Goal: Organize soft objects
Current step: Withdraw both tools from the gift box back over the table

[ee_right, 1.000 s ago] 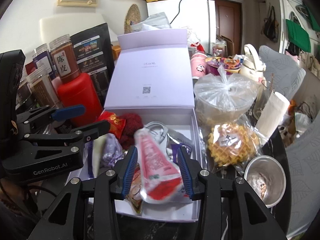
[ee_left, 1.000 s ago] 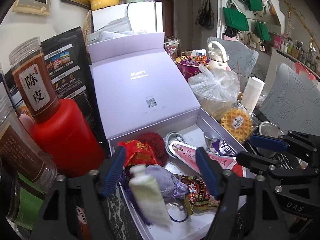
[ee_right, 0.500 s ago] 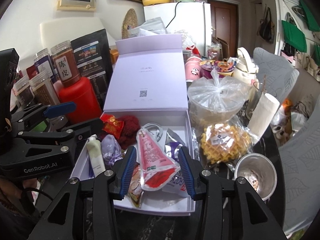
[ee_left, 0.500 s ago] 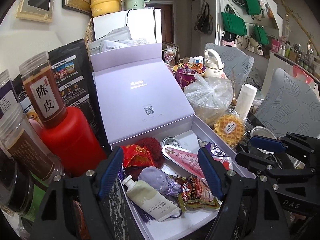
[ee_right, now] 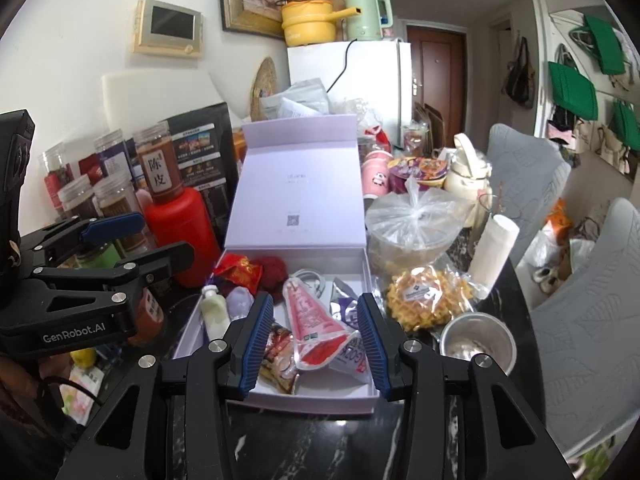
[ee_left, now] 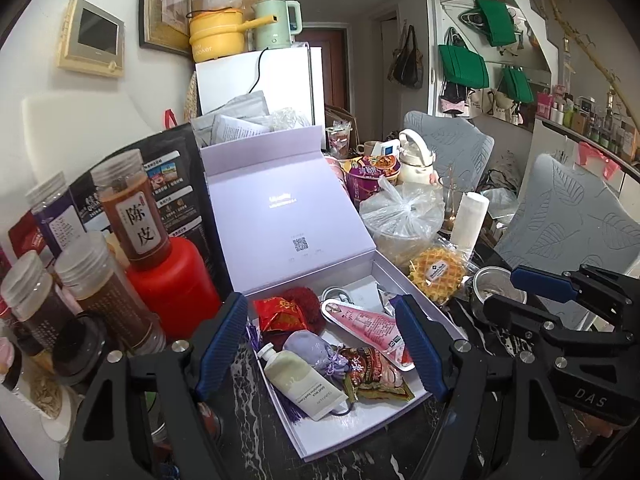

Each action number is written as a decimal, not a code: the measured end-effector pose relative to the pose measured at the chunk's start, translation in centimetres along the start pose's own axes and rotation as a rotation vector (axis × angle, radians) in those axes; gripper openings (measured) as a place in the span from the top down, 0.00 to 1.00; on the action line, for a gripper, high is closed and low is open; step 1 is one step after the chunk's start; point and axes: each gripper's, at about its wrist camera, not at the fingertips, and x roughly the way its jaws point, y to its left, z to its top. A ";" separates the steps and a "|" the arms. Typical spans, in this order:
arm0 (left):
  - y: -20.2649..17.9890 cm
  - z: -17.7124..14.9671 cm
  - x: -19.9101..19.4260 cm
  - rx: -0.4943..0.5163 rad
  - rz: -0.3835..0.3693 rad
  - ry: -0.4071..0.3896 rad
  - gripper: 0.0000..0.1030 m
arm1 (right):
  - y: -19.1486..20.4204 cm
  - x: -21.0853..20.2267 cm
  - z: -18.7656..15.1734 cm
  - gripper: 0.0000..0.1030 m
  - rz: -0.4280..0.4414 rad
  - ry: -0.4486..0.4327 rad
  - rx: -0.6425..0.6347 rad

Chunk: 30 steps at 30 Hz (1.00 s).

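1. My left gripper (ee_left: pixel 320 344) hangs with its jaws wide apart and nothing between them; a second ago the pale green squeeze tube (ee_left: pixel 304 386) sat blurred between its pads, and it now lies in the box at six o'clock.
2. My right gripper (ee_right: pixel 316 338) is also parted and empty; the pink-and-red pointed sachet (ee_right: pixel 312 320) it hovered over rests flat in the box, at twelve o'clock from the jaws.
3. The lilac drawstring pouch (ee_left: pixel 310 350) lies just beside the tube, at one o'clock from it.
4. The open lilac cardboard gift box (ee_left: pixel 400 272) holds everything; the red foil packet (ee_left: pixel 280 314) sits at its far edge.
5. Both hands have risen, so I judge this placement finished.
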 end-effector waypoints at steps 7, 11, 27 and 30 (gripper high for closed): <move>-0.6 -0.4 -3.4 -0.003 -0.003 -0.035 0.26 | 0.6 -4.1 -0.4 0.52 -0.029 -0.055 -0.006; -0.9 -0.8 -5.3 0.000 -0.007 -0.051 0.26 | 0.9 -6.4 -1.0 0.50 -0.047 -0.081 0.005; -1.6 -3.9 -10.7 0.004 0.019 -0.084 0.21 | 3.3 -12.3 -3.9 0.29 -0.086 -0.125 0.012; -1.8 -4.6 -11.5 0.006 0.036 -0.088 0.18 | 3.7 -12.9 -4.6 0.28 -0.101 -0.129 0.018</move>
